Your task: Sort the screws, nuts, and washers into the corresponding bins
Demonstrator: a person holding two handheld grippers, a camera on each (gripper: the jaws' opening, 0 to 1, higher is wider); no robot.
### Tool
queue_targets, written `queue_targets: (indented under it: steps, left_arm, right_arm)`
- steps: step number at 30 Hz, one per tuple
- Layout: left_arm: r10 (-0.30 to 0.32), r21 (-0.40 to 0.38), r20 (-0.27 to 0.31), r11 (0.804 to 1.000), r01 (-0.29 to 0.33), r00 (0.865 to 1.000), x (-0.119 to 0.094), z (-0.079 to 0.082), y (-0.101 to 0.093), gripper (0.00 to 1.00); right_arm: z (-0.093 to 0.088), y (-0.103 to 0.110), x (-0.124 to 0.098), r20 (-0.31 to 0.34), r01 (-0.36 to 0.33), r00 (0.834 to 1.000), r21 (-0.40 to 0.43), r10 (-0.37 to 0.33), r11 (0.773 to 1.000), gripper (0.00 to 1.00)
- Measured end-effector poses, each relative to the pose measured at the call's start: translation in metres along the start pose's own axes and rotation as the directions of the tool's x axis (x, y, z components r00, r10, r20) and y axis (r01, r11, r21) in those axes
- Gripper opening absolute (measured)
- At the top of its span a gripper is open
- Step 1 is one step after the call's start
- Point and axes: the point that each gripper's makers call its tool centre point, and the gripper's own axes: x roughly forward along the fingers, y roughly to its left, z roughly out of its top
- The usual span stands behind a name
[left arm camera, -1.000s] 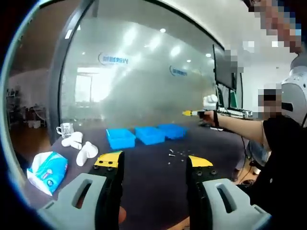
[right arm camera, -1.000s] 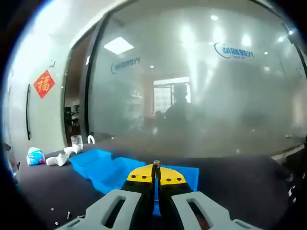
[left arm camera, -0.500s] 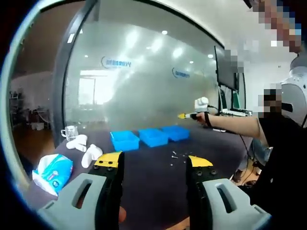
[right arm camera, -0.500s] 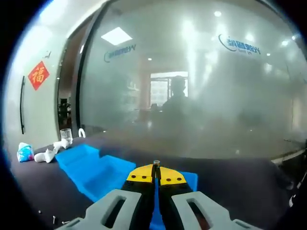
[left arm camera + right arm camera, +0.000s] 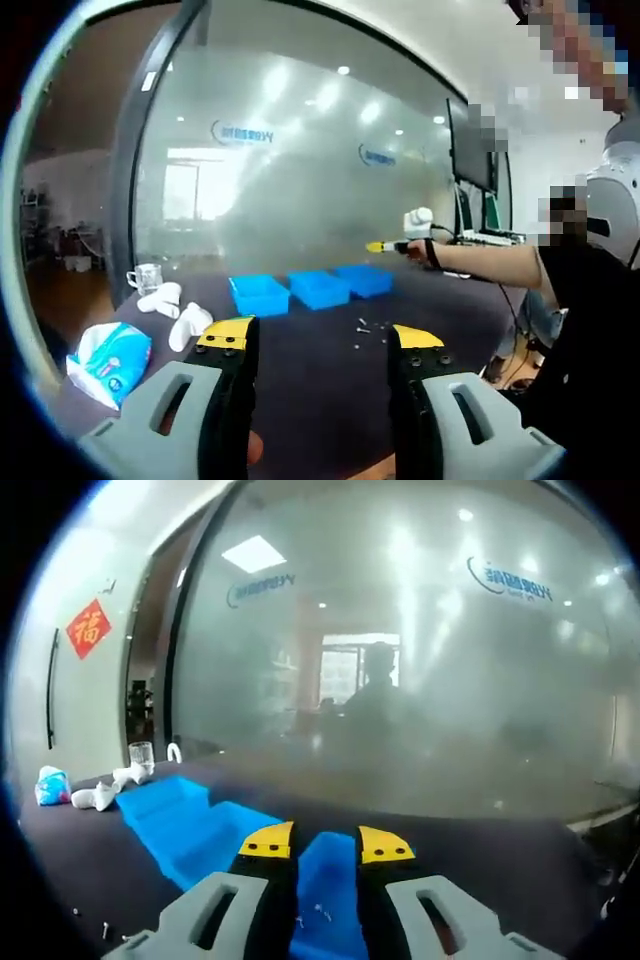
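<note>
Bright ceiling lights glare off the frosted glass wall (image 5: pixel 300 160); fisheye edges bend.

Three blue bins (image 5: pixel 312 286) stand in a row on the dark table, open side up, close beside one another. In the right gripper view small metal bits (image 5: pixel 320 912) lie inside the nearest bin (image 5: pixel 328 895). Loose screws, nuts and washers (image 5: pixel 366 327) lie scattered on the tabletop near the bins.

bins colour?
Bright blue, all three bins; the left gripper view shows them best, lined up on the dark table.
</note>
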Motion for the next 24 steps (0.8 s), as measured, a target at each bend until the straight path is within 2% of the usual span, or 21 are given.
queue_targets:
  steps: [11,13,17,24]
  left_arm:
    - [0.0,-0.001,-0.002,1.0,0.0,1.0,-0.002,-0.002,0.0,0.5]
    - [0.005,0.005,-0.001,1.0,-0.005,1.0,-0.002,-0.001,0.002,0.5]
    - [0.011,0.003,-0.002,1.0,-0.011,1.0,-0.002,-0.003,0.006,0.5]
    - [0.013,-0.001,0.009,1.0,-0.013,1.0,-0.002,-0.003,0.008,0.5]
  right_arm:
    - [-0.007,0.007,-0.024,0.004,-0.023,1.0,-0.001,0.023,1.0,0.24]
    - [-0.01,0.014,-0.033,0.01,-0.056,0.998,0.031,0.056,0.998,0.25]
    - [-0.015,0.022,-0.056,0.02,-0.086,0.996,0.041,0.085,0.995,0.26]
    - [-0.008,0.038,-0.101,0.064,-0.144,0.988,0.06,0.14,0.988,0.26]
